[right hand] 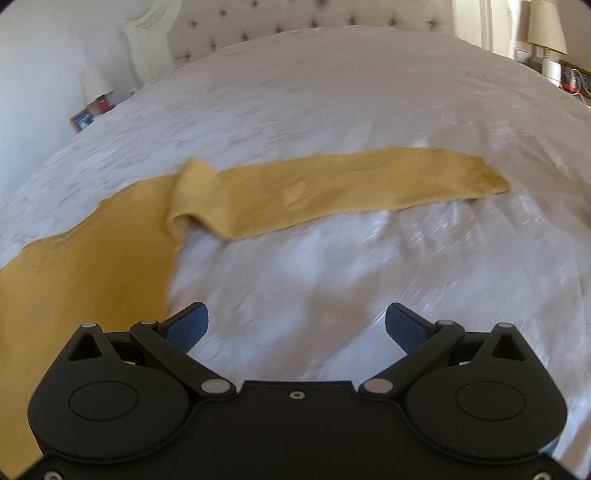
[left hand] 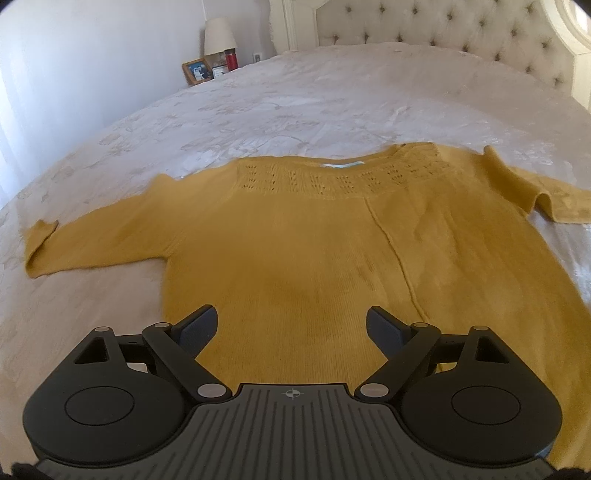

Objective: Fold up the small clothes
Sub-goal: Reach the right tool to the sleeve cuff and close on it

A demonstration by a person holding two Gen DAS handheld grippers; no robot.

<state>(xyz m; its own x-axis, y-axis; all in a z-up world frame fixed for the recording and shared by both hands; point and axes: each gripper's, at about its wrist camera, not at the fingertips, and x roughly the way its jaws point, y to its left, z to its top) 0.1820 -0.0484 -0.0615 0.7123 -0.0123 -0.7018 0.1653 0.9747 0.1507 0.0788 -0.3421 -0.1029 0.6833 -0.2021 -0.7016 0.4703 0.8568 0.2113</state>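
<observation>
A mustard-yellow knit sweater lies flat on the bed, neckline away from me and both sleeves spread out sideways. My left gripper hovers over the sweater's lower hem, jaws wide open with nothing between them. In the right wrist view the sweater's right sleeve stretches across the bedspread, with a raised fold near the shoulder, and the body fills the lower left. My right gripper is open and empty above bare bedspread, just to the right of the sweater's side edge.
The bed has a pale floral bedspread and a tufted headboard. A nightstand on the left holds a lamp, a picture frame and a red bottle. Another lamp stands at the far right.
</observation>
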